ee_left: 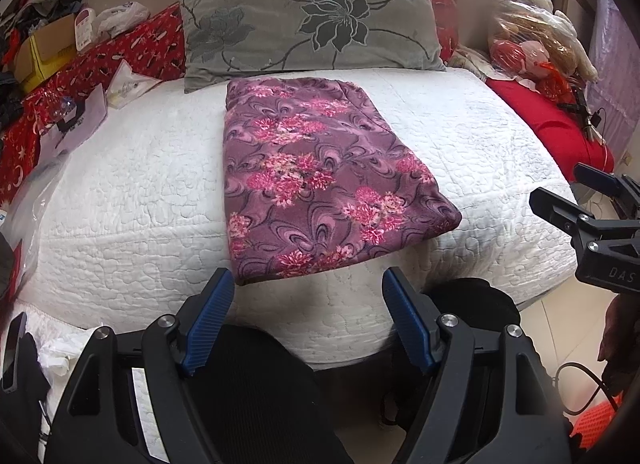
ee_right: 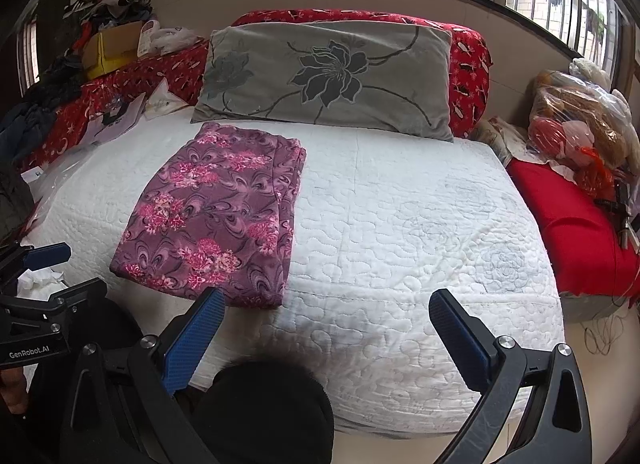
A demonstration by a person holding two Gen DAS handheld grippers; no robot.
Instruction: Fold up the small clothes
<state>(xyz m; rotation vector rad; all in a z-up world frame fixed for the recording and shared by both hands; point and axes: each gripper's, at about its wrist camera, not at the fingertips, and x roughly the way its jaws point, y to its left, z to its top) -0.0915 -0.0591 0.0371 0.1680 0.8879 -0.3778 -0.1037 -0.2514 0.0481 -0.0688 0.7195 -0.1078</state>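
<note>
One folded purple floral garment (ee_left: 320,179) lies flat on the white quilted bed cover (ee_left: 480,151), just below the grey flowered pillow (ee_left: 312,19). Both grippers hang off the bed's near edge, fingers spread and empty: the left gripper (ee_left: 308,316) just short of the garment's near hem, the right gripper (ee_right: 326,324) beside its near right corner.

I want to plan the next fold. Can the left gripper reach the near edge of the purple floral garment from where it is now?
Probably yes. The left gripper is open and points at the purple floral garment, whose near edge lies just ahead on the white quilt. Nothing lies between them; the right gripper is off to the side.
</note>
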